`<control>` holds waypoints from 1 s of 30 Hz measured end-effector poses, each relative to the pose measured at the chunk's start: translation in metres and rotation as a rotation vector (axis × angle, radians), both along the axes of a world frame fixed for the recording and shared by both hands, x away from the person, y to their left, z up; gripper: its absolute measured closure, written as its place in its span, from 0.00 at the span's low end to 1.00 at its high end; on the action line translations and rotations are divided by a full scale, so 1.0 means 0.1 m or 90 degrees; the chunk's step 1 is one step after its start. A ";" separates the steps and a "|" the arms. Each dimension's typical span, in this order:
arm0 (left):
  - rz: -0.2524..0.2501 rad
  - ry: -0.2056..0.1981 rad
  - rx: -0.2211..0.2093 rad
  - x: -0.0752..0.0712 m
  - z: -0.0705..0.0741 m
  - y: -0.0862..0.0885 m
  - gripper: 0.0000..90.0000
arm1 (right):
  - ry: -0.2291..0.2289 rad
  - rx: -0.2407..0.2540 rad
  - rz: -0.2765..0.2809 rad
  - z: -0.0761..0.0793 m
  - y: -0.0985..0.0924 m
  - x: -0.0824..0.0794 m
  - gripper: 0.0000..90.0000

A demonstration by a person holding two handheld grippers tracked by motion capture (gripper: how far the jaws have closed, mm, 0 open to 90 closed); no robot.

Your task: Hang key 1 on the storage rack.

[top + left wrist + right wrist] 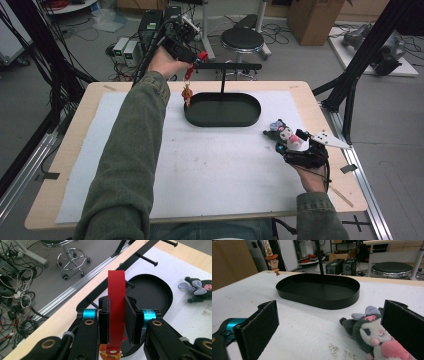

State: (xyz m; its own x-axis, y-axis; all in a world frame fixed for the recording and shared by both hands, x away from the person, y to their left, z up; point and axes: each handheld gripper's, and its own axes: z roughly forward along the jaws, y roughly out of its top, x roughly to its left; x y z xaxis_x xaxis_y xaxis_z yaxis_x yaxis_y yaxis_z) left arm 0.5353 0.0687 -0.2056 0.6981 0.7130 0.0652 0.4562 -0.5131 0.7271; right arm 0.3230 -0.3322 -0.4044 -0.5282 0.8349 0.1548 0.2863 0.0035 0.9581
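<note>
The left gripper view shows the left gripper (117,322) with jaws clamped on the red strap (116,302) of a small figure charm (187,93), carried toward the black rack (227,66); next the strap loop needs threading over a peg, while the right gripper (329,327) holds jaws apart beside the plush toy (372,335).

Lighting dim and even, overhead; shadows soft. Dark tint toward frame corners in the high view. Near jaws slightly soft in both gripper views.

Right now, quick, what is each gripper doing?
Left gripper: shut on the red strap of a cowboy figure keychain, held up by the rack.
Right gripper: open, holding nothing, the plush toy beside one jaw.
</note>
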 end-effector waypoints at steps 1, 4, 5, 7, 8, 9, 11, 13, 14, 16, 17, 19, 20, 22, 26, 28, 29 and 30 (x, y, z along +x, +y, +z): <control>0.000 0.000 0.000 0.00 0.00 0.00 0.83 | 0.000 0.000 0.000 0.00 0.00 0.00 0.00; 0.000 -0.005 -0.006 0.05 0.02 -0.04 0.83 | -0.001 0.002 -0.001 0.00 -0.01 0.00 0.00; -0.001 -0.002 -0.005 0.08 0.02 -0.06 0.83 | 0.001 0.002 -0.002 0.00 -0.01 0.00 0.00; -0.001 -0.002 -0.004 0.10 0.01 -0.07 0.83 | -0.001 0.002 -0.003 0.00 -0.02 -0.01 0.00; -0.001 0.000 -0.002 0.12 0.00 -0.08 0.83 | -0.002 0.003 -0.005 0.00 -0.02 -0.01 0.00; 0.000 -0.002 -0.002 0.14 -0.01 -0.09 0.83 | -0.001 0.002 -0.004 -0.01 -0.03 -0.01 0.01; 0.000 0.000 0.002 0.21 -0.02 -0.12 0.83 | -0.002 0.003 -0.008 0.00 -0.04 -0.02 0.01; 0.002 -0.004 -0.001 0.23 -0.02 -0.13 0.83 | -0.001 0.003 -0.009 -0.01 -0.05 -0.02 0.00; 0.002 -0.001 -0.010 0.27 -0.02 -0.14 0.83 | -0.002 0.004 -0.010 -0.01 -0.06 -0.02 0.01; 0.003 -0.001 -0.008 0.28 -0.02 -0.15 0.83 | -0.001 0.005 -0.013 -0.01 -0.07 -0.02 0.00; 0.003 -0.001 -0.007 0.29 -0.02 -0.16 0.83 | -0.001 0.004 -0.013 -0.01 -0.07 -0.02 0.01; 0.003 0.000 -0.011 0.32 -0.02 -0.17 0.83 | -0.001 0.004 -0.014 -0.01 -0.08 -0.03 0.00; 0.001 -0.004 -0.020 0.33 -0.02 -0.17 0.83 | -0.001 0.004 -0.014 -0.01 -0.08 -0.03 0.00; 0.000 -0.007 -0.026 0.34 -0.02 -0.17 0.83 | 0.001 0.003 -0.015 -0.01 -0.08 -0.03 0.00; -0.002 -0.008 -0.017 0.39 -0.03 -0.20 0.83 | -0.001 -0.001 -0.018 -0.01 -0.08 -0.04 0.00; 0.001 -0.010 -0.017 0.40 -0.04 -0.21 0.83 | 0.001 -0.001 -0.019 -0.01 -0.08 -0.04 0.00; 0.001 -0.010 -0.019 0.44 -0.05 -0.22 0.83 | 0.000 -0.001 -0.020 -0.01 -0.08 -0.04 0.00; 0.000 -0.008 -0.016 0.45 -0.05 -0.23 0.83 | 0.000 -0.003 -0.020 -0.01 -0.09 -0.04 0.00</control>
State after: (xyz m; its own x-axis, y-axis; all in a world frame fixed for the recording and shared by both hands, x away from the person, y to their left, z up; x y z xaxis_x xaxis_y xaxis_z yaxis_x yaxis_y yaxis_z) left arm 0.5807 0.0459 -0.2108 0.6973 0.7146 0.0554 0.4472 -0.4942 0.7455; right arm 0.3189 -0.3408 -0.4056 -0.5021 0.8515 0.1511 0.2857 -0.0016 0.9583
